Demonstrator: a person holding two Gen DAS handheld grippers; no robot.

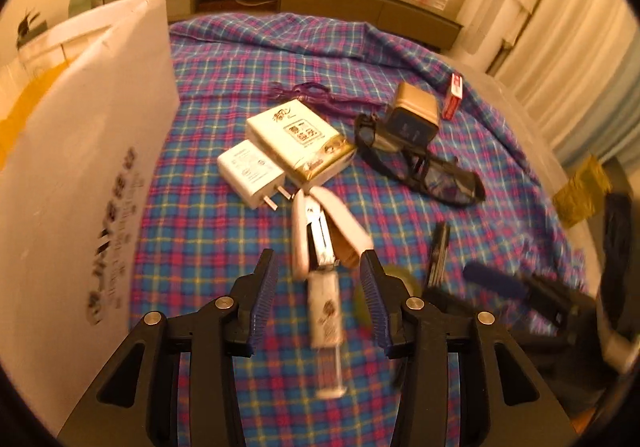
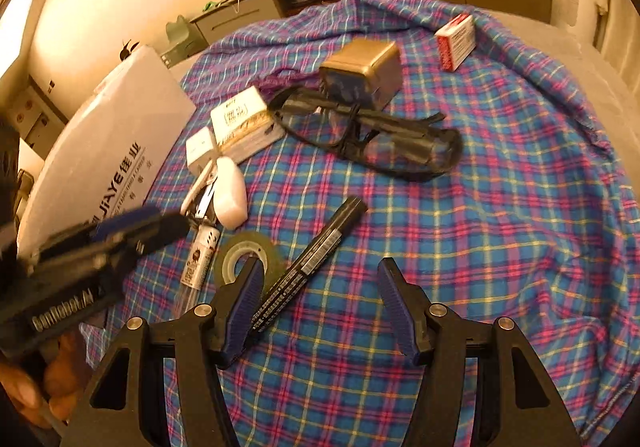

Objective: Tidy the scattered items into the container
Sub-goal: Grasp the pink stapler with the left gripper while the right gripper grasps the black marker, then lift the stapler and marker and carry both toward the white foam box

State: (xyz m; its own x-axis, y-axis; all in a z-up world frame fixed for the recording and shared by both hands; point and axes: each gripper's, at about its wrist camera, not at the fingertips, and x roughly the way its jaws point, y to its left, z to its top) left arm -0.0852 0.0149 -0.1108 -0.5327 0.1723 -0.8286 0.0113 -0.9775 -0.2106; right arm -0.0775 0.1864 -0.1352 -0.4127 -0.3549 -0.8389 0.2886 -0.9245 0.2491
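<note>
Left wrist view: left gripper (image 1: 320, 289) jaws apart, blurred white tube (image 1: 326, 321) between them, pads clear of it. Stapler (image 1: 320, 235) just ahead, then charger (image 1: 252, 173) and tissue pack (image 1: 300, 139). White box (image 1: 84, 151) stands at left. Right gripper (image 2: 320, 299) released, empty; marker (image 2: 310, 261) beside its left finger, tape roll (image 2: 250, 259) beyond. Glasses (image 2: 372, 139) farther out on plaid cloth (image 2: 500, 227).

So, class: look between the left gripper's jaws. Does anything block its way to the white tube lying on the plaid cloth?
Nothing visible does. The left gripper has its jaws open on either side of the white tube, with no object over it. The stapler lies just beyond the tube's far end and the tape roll beside it.
</note>
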